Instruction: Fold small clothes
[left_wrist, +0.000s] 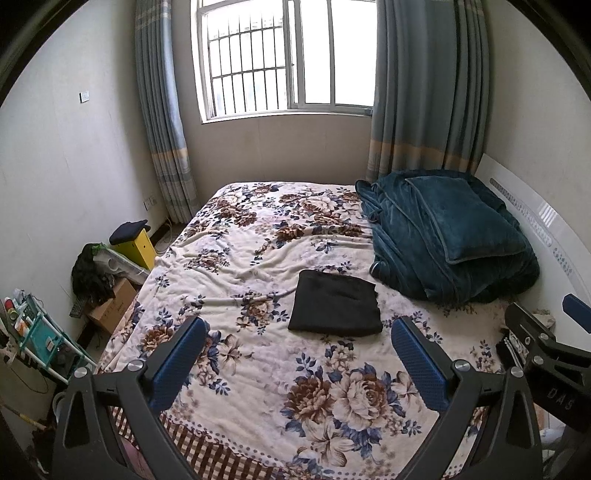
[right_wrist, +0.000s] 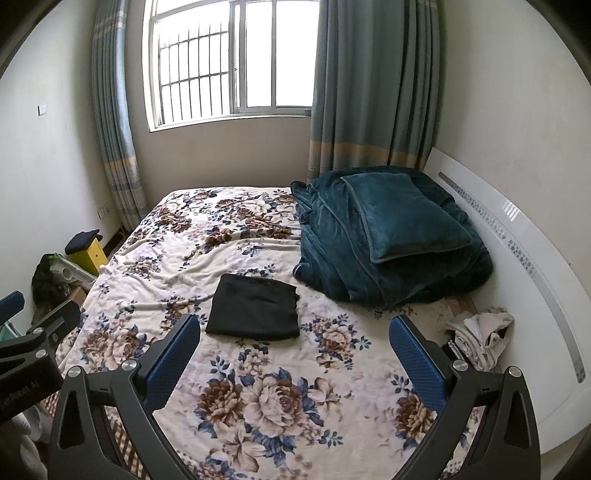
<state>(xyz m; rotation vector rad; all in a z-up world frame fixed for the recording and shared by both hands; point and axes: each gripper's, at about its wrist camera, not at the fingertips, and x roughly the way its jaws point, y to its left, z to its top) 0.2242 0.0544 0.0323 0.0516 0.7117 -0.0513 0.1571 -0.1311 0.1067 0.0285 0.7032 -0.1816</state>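
A black garment (left_wrist: 335, 304) lies folded into a flat rectangle on the floral bedspread (left_wrist: 258, 369), near the middle of the bed; it also shows in the right wrist view (right_wrist: 255, 307). My left gripper (left_wrist: 297, 332) is open and empty, held above the near part of the bed, short of the garment. My right gripper (right_wrist: 293, 330) is open and empty, also short of the garment and to its right. A crumpled pale garment (right_wrist: 482, 334) lies by the headboard at the right.
A folded teal blanket with a pillow (left_wrist: 450, 236) sits at the bed's far right. The white headboard (right_wrist: 517, 258) runs along the right. Boxes, a yellow stool (left_wrist: 136, 243) and a small shelf (left_wrist: 40, 332) stand on the floor at the left. The window (left_wrist: 284, 55) is behind.
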